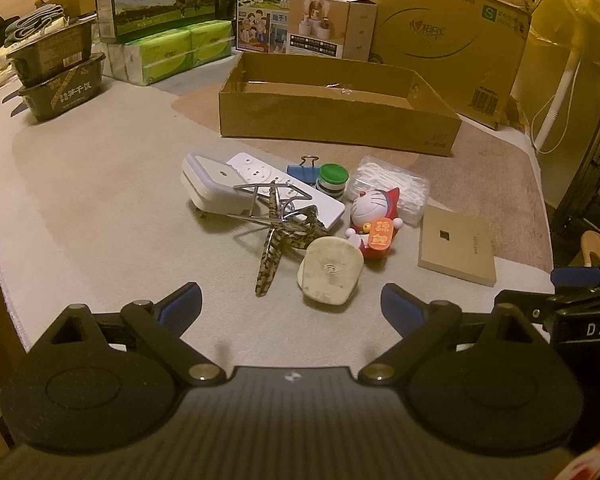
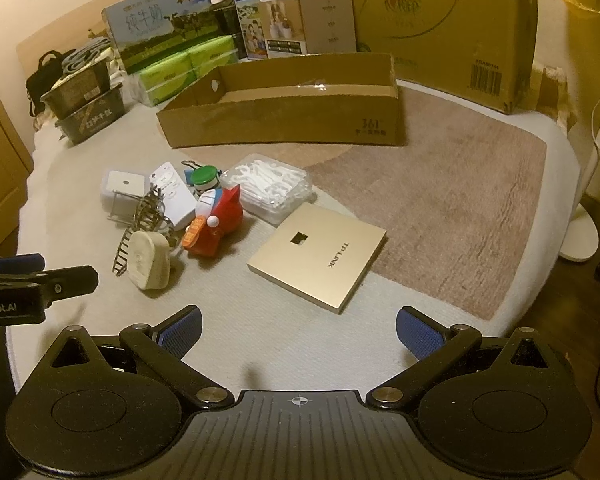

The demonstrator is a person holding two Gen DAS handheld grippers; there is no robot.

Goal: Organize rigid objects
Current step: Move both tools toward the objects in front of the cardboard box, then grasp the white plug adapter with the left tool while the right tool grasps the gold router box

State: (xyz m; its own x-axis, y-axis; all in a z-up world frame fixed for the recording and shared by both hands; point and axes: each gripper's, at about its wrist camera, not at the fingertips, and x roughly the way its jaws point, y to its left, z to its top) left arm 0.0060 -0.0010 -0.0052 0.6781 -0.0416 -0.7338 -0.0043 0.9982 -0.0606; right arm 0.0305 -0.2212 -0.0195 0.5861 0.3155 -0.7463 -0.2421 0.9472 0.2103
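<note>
I see a pale rug point(image 2: 284, 344) with a brown patch on its right. Far across it sits an open cardboard tray point(image 2: 284, 124). Nearer, left of centre, lies a cluster: white box point(image 2: 124, 192), remote point(image 2: 174, 194), binder clip point(image 1: 303, 173), green-lidded jar point(image 2: 205, 178), toy point(image 2: 216, 224), swab case point(image 2: 272, 188), plug point(image 2: 150, 260). Just right lies a gold box point(image 2: 320, 256).

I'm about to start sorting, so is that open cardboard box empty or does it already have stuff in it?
Looks empty: the cardboard box shows only bare floor and inner walls in both views. The strip just behind its front wall is hidden, so cannot tell there.
</note>
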